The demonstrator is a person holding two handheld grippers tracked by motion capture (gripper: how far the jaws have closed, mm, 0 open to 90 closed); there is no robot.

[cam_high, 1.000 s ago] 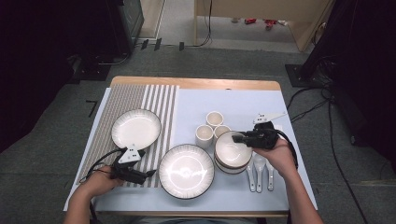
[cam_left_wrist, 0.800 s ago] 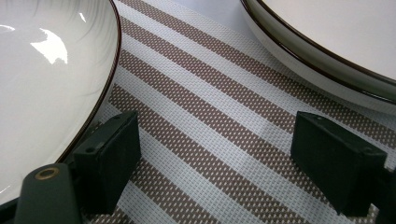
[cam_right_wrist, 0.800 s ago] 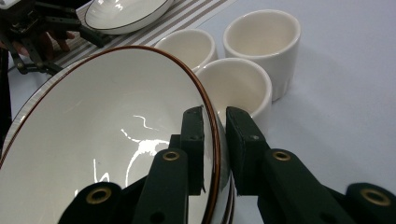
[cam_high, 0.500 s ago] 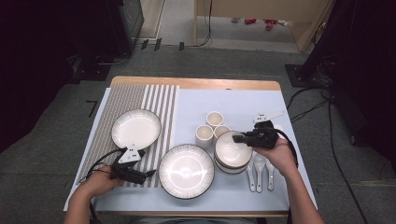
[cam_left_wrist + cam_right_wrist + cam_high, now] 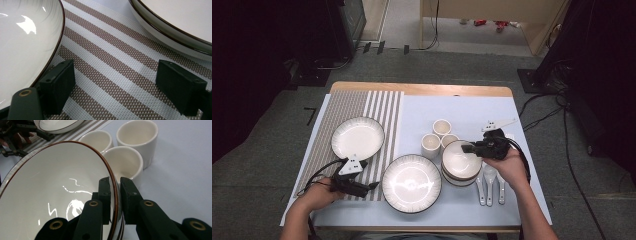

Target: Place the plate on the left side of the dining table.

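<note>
A stack of white bowls with brown rims (image 5: 459, 162) stands right of the table's middle. My right gripper (image 5: 467, 148) reaches in from the right, and its jaws have just been closing. In the right gripper view the gripper (image 5: 116, 187) pinches the rim of the top bowl (image 5: 55, 195), one pad inside and one outside. My left gripper (image 5: 374, 186) lies low on the striped placemat (image 5: 347, 105) at the front left. Its jaws (image 5: 115, 85) stand open over the bare mat (image 5: 112, 50) with nothing between them.
Two white plates (image 5: 357, 137) (image 5: 411, 182) flank the left gripper; their rims (image 5: 22, 37) (image 5: 180, 20) lie close to its jaws. Three white cups (image 5: 441, 127) (image 5: 125, 161) crowd just behind the bowls. White spoons (image 5: 489, 182) lie under the person's right hand.
</note>
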